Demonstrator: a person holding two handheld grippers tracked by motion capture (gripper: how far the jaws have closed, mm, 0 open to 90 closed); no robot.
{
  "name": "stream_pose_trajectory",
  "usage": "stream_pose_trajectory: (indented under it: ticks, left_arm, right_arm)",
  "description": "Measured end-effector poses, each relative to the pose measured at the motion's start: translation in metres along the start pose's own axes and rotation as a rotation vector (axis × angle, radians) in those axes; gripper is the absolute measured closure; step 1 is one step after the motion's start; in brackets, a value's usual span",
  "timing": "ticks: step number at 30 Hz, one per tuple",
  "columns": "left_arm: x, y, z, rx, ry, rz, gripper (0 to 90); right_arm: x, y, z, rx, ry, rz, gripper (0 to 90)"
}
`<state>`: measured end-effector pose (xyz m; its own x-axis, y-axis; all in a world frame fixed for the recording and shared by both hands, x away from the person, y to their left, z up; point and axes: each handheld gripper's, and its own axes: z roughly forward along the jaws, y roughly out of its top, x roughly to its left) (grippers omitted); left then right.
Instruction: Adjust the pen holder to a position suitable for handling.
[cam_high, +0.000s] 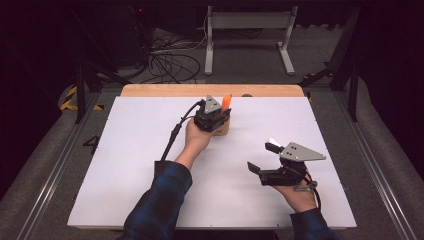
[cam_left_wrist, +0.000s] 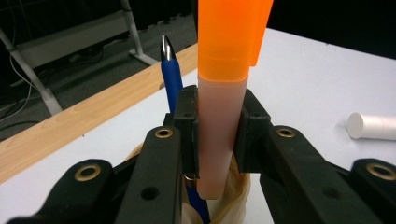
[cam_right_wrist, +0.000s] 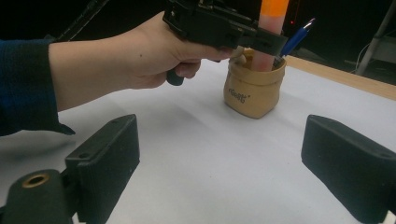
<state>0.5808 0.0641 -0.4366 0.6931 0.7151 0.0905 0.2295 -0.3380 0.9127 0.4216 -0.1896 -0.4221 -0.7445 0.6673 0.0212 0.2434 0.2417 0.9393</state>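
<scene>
My left gripper (cam_high: 220, 113) is shut on a marker (cam_left_wrist: 229, 46) that has an orange cap and a pale pink barrel. The marker stands upright with its lower end inside a small tan pouch (cam_right_wrist: 252, 95) at the back middle of the table. A blue pen (cam_left_wrist: 171, 74) leans in the same pouch, just beside the jaws. From the right gripper view, the left gripper (cam_right_wrist: 268, 44) reaches in level over the pouch's rim. My right gripper (cam_high: 261, 157) rests near the front right, open, with nothing between its jaws.
A short white cylinder (cam_left_wrist: 371, 126) lies on the white table sheet (cam_high: 150, 150) near the right gripper. A wooden strip (cam_high: 165, 90) runs along the far edge. Beyond it stand a metal frame (cam_high: 247, 20) and floor cables (cam_high: 170, 62).
</scene>
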Motion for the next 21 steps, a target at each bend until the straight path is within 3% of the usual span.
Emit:
stream_pose_trajectory:
  ticks: [14, 21]
  left_arm:
    - [-0.0025, -0.0011, 0.0021, 0.011, 0.021, 0.016, 72.7]
    - [-0.0018, 0.0018, -0.0022, -0.008, 0.012, -0.009, 52.5]
  right_arm:
    - [-0.0030, -0.0009, -0.0013, 0.007, -0.016, 0.008, 12.3]
    - [-0.0072, -0.0013, -0.0050, 0.000, -0.033, 0.016, 12.3]
